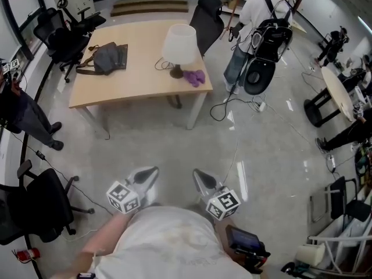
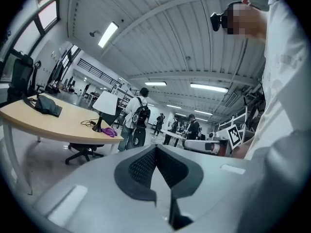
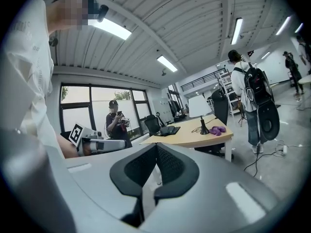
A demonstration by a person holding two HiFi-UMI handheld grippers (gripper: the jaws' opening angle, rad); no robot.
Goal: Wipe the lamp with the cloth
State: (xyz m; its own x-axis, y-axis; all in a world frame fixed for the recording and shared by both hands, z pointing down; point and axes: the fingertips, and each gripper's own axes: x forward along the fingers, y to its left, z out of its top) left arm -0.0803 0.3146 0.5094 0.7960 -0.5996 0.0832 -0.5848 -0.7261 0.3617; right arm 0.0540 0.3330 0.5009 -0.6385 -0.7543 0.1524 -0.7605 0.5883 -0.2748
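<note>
Lying well beyond right gripper [image 1: 198,175]: cloth [image 1: 195,77]

We see our left gripper [image 1: 152,172] and right gripper [image 1: 197,174] in silver-grey, each with a white cube printed in black square markers. In the gripper views their pads [image 2: 143,168] are black with a fine dotted grain. The lamp [image 1: 179,44] has a white shade and a dark base. The cloth [image 1: 195,78] is purple. The table [image 1: 139,86] is pale tan wood with white legs, and the bag [image 1: 109,58] is grey. The floor [image 1: 174,144] is a glossy light grey. The chairs [image 1: 64,39] are black. A person [image 1: 261,16] wears a white top, blue jeans and a black backpack [image 1: 271,39].
</note>
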